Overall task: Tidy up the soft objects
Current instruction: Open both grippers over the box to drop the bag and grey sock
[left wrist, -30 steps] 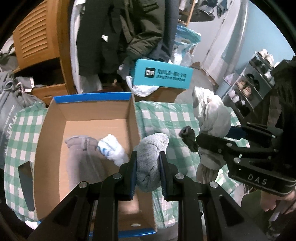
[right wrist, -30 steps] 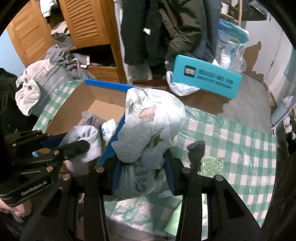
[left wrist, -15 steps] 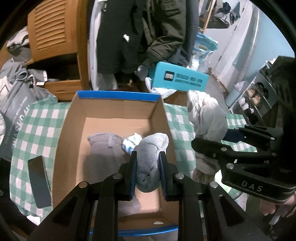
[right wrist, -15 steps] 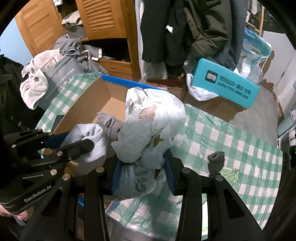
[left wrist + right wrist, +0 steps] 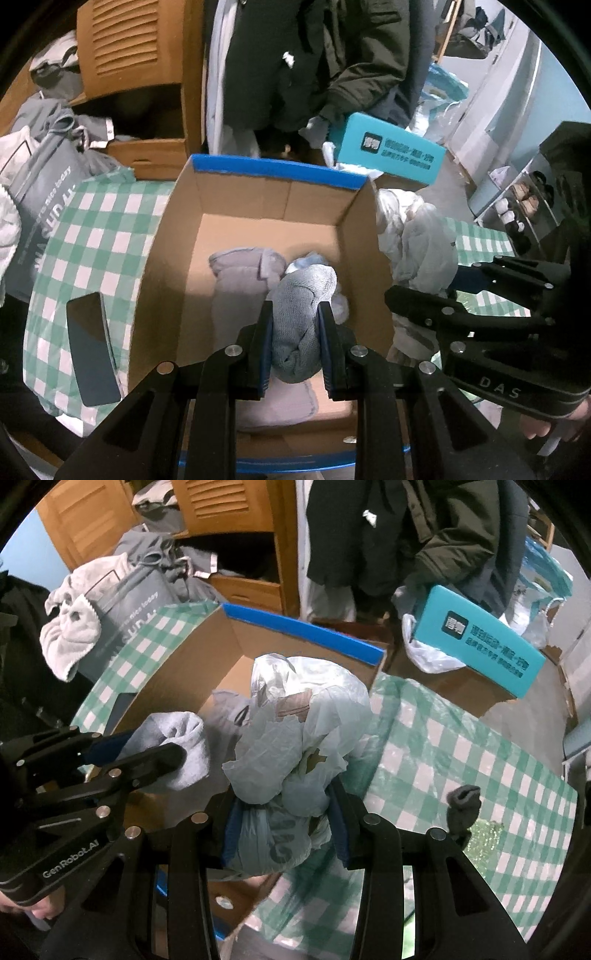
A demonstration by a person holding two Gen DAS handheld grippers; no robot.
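The left gripper (image 5: 295, 332) squeezes a rolled grey sock (image 5: 301, 314) above the open cardboard box (image 5: 266, 206), ready to drop it in; the right gripper (image 5: 284, 823) squeezes a crinkly white plastic bag (image 5: 295, 738) next to it.

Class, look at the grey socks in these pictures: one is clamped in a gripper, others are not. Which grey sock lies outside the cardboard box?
The small dark grey sock lying alone on the green checked tablecloth, right of the box.
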